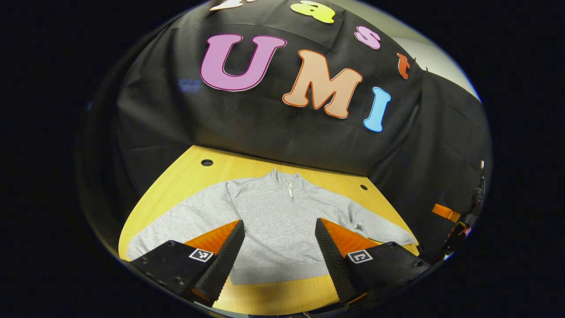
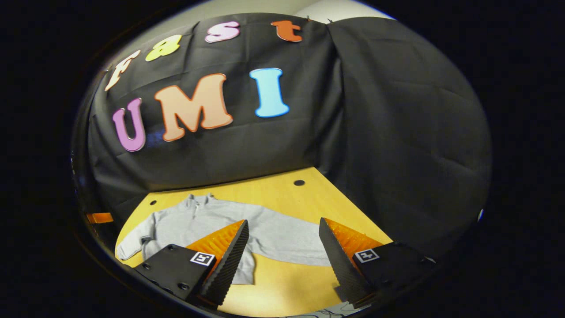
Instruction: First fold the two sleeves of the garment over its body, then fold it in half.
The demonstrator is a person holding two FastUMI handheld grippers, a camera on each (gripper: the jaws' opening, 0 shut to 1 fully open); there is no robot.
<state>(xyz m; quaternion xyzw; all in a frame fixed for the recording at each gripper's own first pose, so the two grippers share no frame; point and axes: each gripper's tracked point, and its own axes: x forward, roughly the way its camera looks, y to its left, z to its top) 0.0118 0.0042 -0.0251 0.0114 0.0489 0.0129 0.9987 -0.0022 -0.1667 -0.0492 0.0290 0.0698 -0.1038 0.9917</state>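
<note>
Garment (image 1: 273, 221): soft grey knit cloth, matt; tabletop (image 1: 273, 296): smooth wood-look board, slight sheen; claw fingers (image 1: 225, 260): ridged, matt inner faces; wall: matt black cloth.

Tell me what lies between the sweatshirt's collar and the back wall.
Only bare table. In the left gripper view, a strip of wood with nothing on it separates the sweatshirt collar from the wall.

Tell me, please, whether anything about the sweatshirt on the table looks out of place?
Nothing stands out: the grey zip-neck sweatshirt lies flat, face up, on the yellow wooden table, both sleeves spread outward and still unfolded.
</note>
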